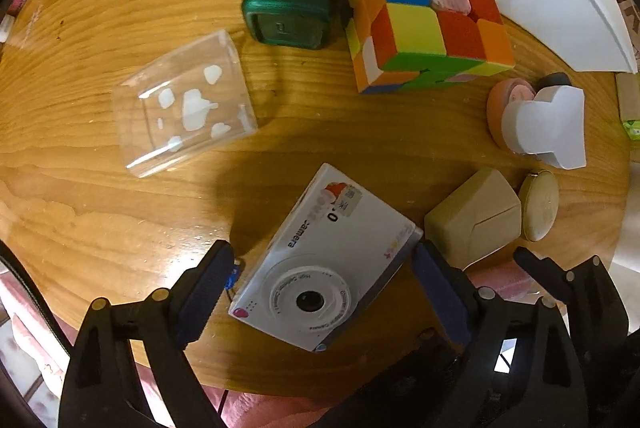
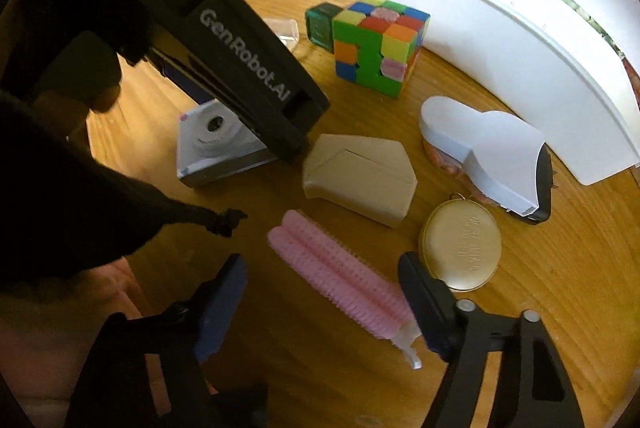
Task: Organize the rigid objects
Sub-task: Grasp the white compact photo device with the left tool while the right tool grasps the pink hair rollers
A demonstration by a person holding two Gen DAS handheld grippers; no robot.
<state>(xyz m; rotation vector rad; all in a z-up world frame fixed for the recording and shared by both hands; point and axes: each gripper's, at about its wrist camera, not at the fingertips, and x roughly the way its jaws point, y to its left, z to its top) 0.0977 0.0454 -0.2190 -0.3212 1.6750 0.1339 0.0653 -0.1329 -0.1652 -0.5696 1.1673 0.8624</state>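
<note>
A white toy camera (image 1: 324, 268) lies on the round wooden table (image 1: 120, 220). My left gripper (image 1: 320, 284) is open, one finger on each side of the camera, not touching it. In the right wrist view the camera (image 2: 212, 148) sits under the left gripper body (image 2: 248, 68). My right gripper (image 2: 324, 304) is open around a pink hair roller (image 2: 340, 280), which lies on the table between its fingers. A Rubik's cube (image 1: 424, 16), green box (image 1: 292, 8), clear plastic box (image 1: 184, 104), beige box (image 1: 472, 220) and gold round compact (image 2: 460, 244) lie nearby.
A white bin (image 2: 500, 40) stands at the table's far right edge. A white and pink figure (image 1: 536, 120) lies beside it. The table's front edge (image 1: 280, 388) is close below my left gripper. A gloved hand (image 2: 60, 148) fills the right wrist view's left side.
</note>
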